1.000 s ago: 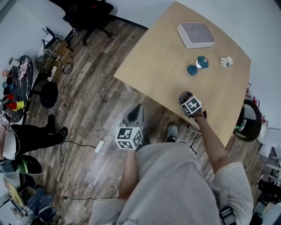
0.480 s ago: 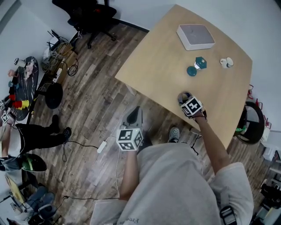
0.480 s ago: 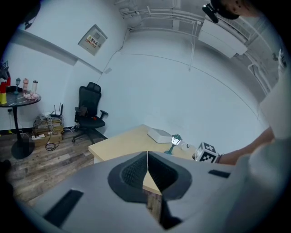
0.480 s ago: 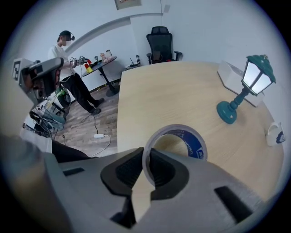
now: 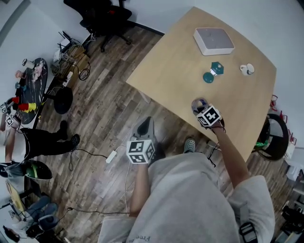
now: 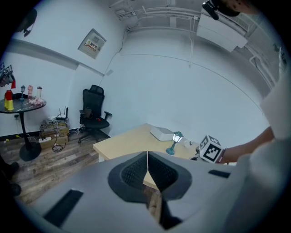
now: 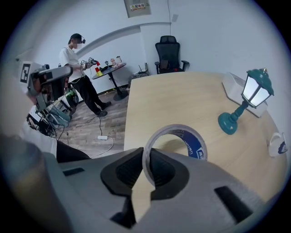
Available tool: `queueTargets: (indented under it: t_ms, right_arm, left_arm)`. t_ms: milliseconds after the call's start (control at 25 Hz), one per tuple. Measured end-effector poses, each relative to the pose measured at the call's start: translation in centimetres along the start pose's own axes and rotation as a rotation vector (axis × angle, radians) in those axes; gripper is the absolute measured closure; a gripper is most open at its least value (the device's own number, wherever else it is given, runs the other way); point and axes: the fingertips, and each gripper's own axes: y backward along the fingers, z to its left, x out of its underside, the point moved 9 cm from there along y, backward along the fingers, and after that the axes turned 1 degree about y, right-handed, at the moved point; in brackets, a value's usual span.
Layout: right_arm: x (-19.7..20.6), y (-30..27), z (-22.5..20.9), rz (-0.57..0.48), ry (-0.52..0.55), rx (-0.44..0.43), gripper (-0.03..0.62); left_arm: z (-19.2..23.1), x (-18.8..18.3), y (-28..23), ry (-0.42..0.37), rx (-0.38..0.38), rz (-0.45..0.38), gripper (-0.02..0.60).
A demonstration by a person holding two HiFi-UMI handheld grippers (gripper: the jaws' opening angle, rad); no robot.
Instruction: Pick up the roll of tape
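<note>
2 tongs, 1 catch: right tongs (image 7: 145,169) pinch the wall of the clear, blue-cored roll of tape (image 7: 196,146), now lifted just off the pale wooden bench (image 7: 182,98), frame centre; left tongs (image 6: 148,175) closed, empty. Pickup looks done.

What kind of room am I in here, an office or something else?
Probably an office or workroom: a black swivel chair on a wood-plank floor, a pale wooden table, and a second person standing by a small round table cluttered with objects.
</note>
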Motion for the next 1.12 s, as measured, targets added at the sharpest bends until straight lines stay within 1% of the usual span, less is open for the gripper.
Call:
queueTargets:
  t_ms: [280,440,720,1120]
  right_arm:
    - [-0.3,0.9,0.3,-0.099,-0.036,-0.060,0.549]
    - [-0.4,1.8,0.4,-0.147,-0.036,-0.088,0.549]
    - [0.7,4.0,0.0,-0.210,-0.023,-0.113,0.549]
    - [2.7,6.8,-0.6,-0.292,-0.057,-0.136,0.548]
  left_arm:
    - [-1.5,0.2,0.7,-0.009,-0.044,-0.008,0.575]
    - [-2.9,0.5,0.7,-0.022,-0.047,-0.001,0.575]
    - [-5.3,1.0,0.5,-0.040,-0.052,0.010,0.575]
    - [-8.4,1.5,-0.4,-0.066,-0.041,0.032,0.575]
